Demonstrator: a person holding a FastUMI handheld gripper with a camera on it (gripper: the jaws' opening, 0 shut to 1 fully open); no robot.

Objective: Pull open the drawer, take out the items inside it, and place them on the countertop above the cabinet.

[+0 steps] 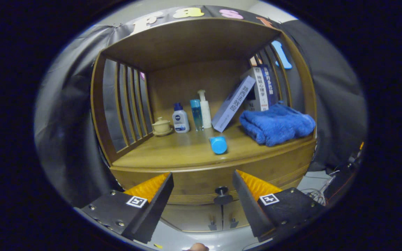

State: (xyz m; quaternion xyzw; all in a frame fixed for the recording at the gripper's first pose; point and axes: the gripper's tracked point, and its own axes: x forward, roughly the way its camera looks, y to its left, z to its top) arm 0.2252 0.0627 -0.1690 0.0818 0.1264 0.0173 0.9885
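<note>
Item 1, hand-held gripper (202, 188): I see its two fingers spread wide, pinching nothing, with open air between them.

Item 2, drawer (204, 184): wooden front, shut, set just below the bench edge. Its dark round knob (221, 191) sits in the gap between my fingers, nearer the right one, at about 1 o'clock from the midpoint of the tips. I cannot tell whether either finger touches the drawer front.

Item 3, bench (173, 151): the wooden countertop of the cabinet, lying beyond the fingers at 12 o'clock, under a wooden hutch with slatted sides.

Item 4, blue cylindrical container (218, 144): lying on its side near the front edge of the bench, its round end toward me, at 12 o'clock from the knob.

Item 5, blue towel (277, 123): folded loosely, at 2 o'clock from the container, reaching the front right part of the bench.

Item 6, books (262, 87): standing behind the towel; a pale box (233, 104) leans tilted against them.

Item 7, bottles at the back, at 11 o'clock from the container: a white bottle with blue cap (180, 119), a clear blue bottle (196, 114) and a white pump bottle (205, 108), close together.

Item 8, lidded ceramic cup on a saucer (161, 126): at 9 o'clock from the bottles, beside the left slats.

Item 9, lower cabinet doors (218, 218): two, closed, below the drawer.
</note>
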